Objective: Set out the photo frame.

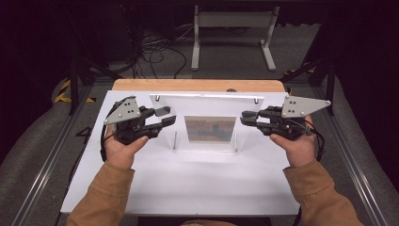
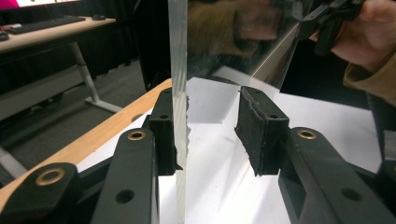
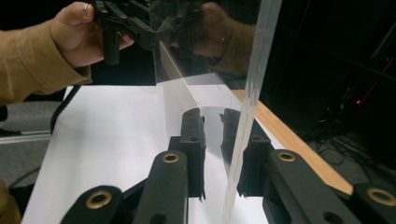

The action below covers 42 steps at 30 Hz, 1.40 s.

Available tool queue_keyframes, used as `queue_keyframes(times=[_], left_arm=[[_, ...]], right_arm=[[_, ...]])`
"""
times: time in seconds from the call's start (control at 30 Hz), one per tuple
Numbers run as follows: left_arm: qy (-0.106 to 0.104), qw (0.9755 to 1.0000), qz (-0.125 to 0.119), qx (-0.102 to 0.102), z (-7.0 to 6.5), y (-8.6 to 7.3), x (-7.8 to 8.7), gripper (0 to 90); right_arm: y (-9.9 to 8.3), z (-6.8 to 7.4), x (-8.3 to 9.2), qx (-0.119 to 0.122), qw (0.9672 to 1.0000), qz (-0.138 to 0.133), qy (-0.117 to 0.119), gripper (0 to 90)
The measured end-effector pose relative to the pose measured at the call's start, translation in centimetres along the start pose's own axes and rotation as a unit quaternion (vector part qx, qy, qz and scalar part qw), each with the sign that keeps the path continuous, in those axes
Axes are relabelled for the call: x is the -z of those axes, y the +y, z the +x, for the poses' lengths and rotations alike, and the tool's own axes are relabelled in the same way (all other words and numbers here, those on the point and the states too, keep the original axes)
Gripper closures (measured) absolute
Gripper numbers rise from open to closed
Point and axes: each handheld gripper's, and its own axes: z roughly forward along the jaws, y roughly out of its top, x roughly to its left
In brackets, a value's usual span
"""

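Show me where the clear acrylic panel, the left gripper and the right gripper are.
clear acrylic panel (image 1: pixel 207 96), high view, on its top edge.
left gripper (image 1: pixel 165 116), high view, between its fingertips at the panel's left side.
right gripper (image 1: pixel 245 117), high view, between its fingertips at the panel's right side.

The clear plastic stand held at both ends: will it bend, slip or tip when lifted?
The clear plastic stand probably stays stiff: its edge looks straight and thick. Its glossy faces may slip between the left tongs and right tongs. Being wide and upright, it could tilt if one hand rises faster.
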Motion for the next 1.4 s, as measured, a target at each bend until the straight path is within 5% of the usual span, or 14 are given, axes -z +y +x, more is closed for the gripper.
queue_keyframes(times=[0.3,0.97,1.1,1.4], left_arm=[[-0.008,0.9993,-0.013,0.034,1.3,0.1,-0.8,62.6],[0.013,0.9957,-0.064,0.066,3.8,-0.6,-2.9,60.0],[0.031,0.9961,-0.068,0.048,4.1,-0.7,-3.4,57.3],[0.048,0.9949,-0.071,0.053,4.8,-0.9,-4.0,53.6]], right_arm=[[-0.6,-2.0,-0.6,-0.053,0.9985,-0.012,0.007,73.9],[-1.2,-4.7,-2.4,-0.086,0.9954,-0.027,-0.033,65.8],[-1.3,-4.9,-2.8,-0.090,0.9944,-0.032,-0.047,63.4],[-1.5,-5.2,-3.7,-0.096,0.9916,-0.044,-0.075,58.0]])
